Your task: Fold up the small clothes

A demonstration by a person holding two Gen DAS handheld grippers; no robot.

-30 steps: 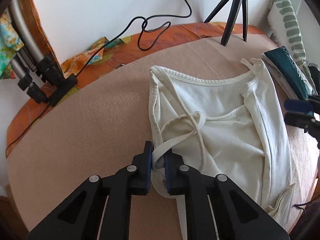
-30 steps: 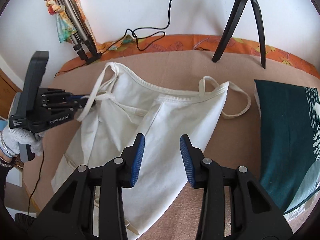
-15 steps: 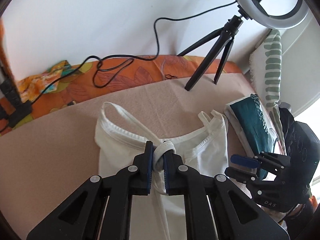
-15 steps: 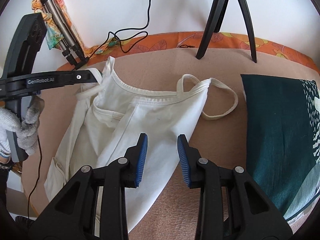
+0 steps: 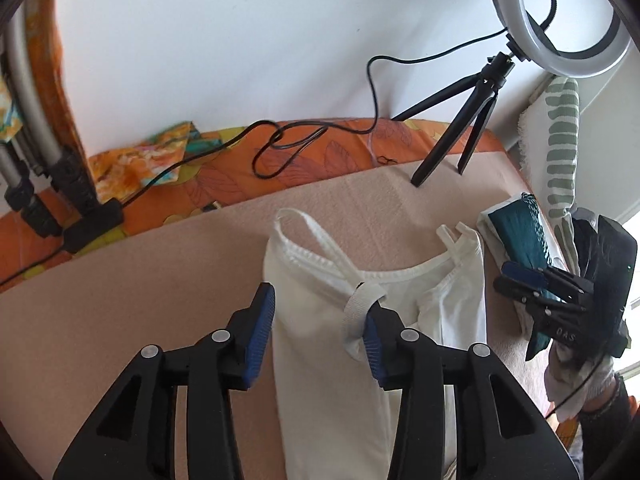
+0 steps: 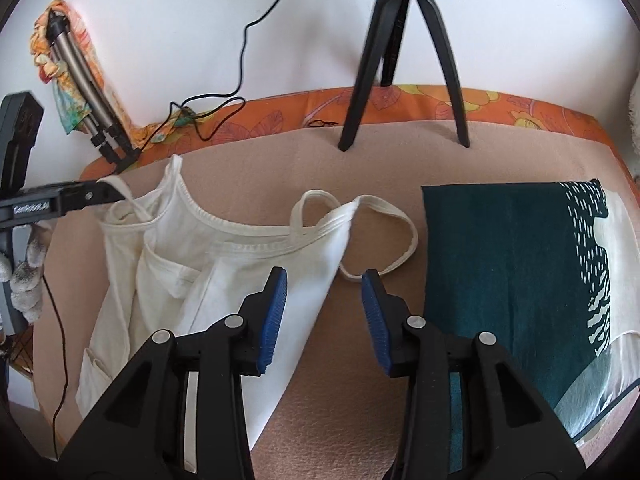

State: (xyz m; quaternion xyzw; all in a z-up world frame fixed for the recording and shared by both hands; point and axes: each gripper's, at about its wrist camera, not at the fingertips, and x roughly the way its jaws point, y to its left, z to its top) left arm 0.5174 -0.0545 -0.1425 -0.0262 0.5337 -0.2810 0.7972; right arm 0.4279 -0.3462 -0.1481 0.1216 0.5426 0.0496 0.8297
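A white strappy top [image 5: 332, 364] lies on the beige blanket [image 5: 132, 300], neckline towards the wall. My left gripper [image 5: 316, 340] is open above it; a white strap loop [image 5: 360, 308] still hangs on its right fingertip. In the right wrist view the top [image 6: 224, 276] lies left of centre, and my right gripper [image 6: 324, 320] is open over its right edge, just short of a loose strap loop [image 6: 396, 236]. The left gripper [image 6: 108, 196] shows at the left edge there, and the right gripper [image 5: 520, 284] shows at the right in the left wrist view.
A folded dark teal garment [image 6: 516, 280] lies to the right of the top. A black tripod [image 6: 400, 52] with a ring light [image 5: 560, 12] stands at the back. Cables [image 5: 288, 148] and a second tripod [image 6: 88, 88] lie on the orange cloth [image 6: 280, 116] by the wall.
My left gripper has opened and let go of the strap after carrying it over the top. My right gripper has opened wider and moved towards the top's right edge.
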